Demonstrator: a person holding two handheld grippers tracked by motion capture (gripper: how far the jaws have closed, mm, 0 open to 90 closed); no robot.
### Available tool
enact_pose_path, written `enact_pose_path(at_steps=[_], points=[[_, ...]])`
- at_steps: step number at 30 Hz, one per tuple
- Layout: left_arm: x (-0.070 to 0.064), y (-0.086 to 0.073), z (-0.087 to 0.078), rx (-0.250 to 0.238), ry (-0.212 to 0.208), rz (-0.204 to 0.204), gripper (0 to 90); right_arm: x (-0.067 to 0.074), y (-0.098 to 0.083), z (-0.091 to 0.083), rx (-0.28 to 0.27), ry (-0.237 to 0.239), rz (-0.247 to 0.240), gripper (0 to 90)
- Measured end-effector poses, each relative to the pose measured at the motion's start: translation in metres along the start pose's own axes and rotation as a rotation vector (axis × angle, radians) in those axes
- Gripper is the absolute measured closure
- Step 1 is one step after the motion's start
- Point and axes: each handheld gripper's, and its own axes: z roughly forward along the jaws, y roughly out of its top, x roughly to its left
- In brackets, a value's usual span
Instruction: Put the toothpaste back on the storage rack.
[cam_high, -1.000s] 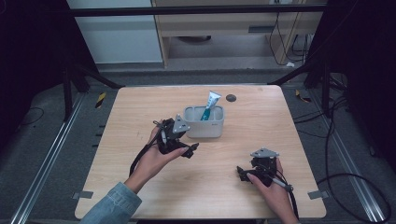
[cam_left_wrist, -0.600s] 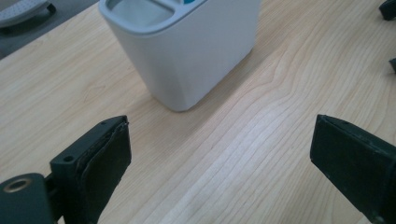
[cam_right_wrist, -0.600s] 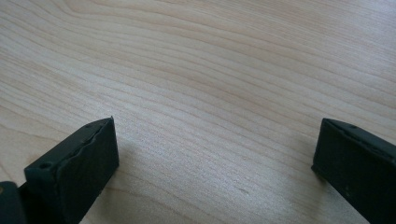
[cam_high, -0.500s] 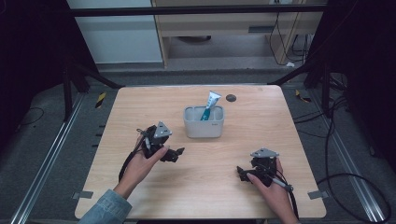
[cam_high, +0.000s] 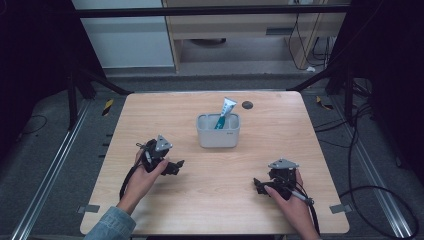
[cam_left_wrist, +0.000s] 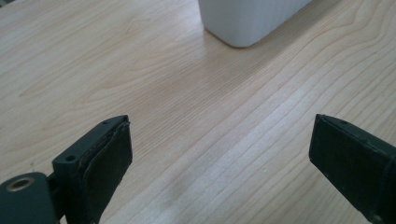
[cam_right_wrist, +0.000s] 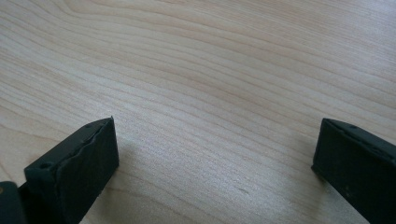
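1. A light wooden surface (cam_high: 210, 200) stands on a grey floor, with a pale cabinet and a wooden shelf unit behind it and dark cables trailing down the right side.
2. A white container (cam_high: 218, 131) sits near the middle of the surface, toward the far edge. A white and teal tube (cam_high: 224, 112) leans upright inside it, its flat end tilted to the right above the rim.
3. A small dark round object (cam_high: 247, 105) lies just beyond the container, near the far edge.
4. The left hand (cam_high: 142, 172) comes in from the bottom left in a denim sleeve and holds the left claw (cam_high: 176, 166) low over the surface, pointing right. It is in front of and to the left of the container, near it but apart.
5. In the left gripper view the left claw (cam_left_wrist: 219, 158) has its jaws wide apart with bare wood between them. A lower corner of the container (cam_left_wrist: 247, 21) shows ahead at the top.
6. The right hand (cam_high: 292, 197) rests near the front right of the surface and holds the right claw (cam_high: 257, 184) pointing left, well apart from the container.
7. In the right gripper view the right claw (cam_right_wrist: 215, 158) also has its jaws spread wide, clamped on nothing, with wood grain between them.
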Motion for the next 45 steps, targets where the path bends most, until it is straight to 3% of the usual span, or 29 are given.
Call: enact_pose_path(at_steps=[11, 28, 45], points=[[0.017, -0.015, 0.005, 0.022, 0.035, -0.034, 5.7, 0.0, 0.0, 0.0, 0.0, 0.0, 0.0, 0.4], [0.044, -0.036, 0.015, 0.032, 0.051, -0.094, 5.7, 0.0, 0.0, 0.0, 0.0, 0.0, 0.0, 0.4], [0.053, -0.046, 0.027, 0.04, 0.041, -0.152, 5.0, 0.0, 0.0, 0.0, 0.0, 0.0, 0.0, 0.4]])
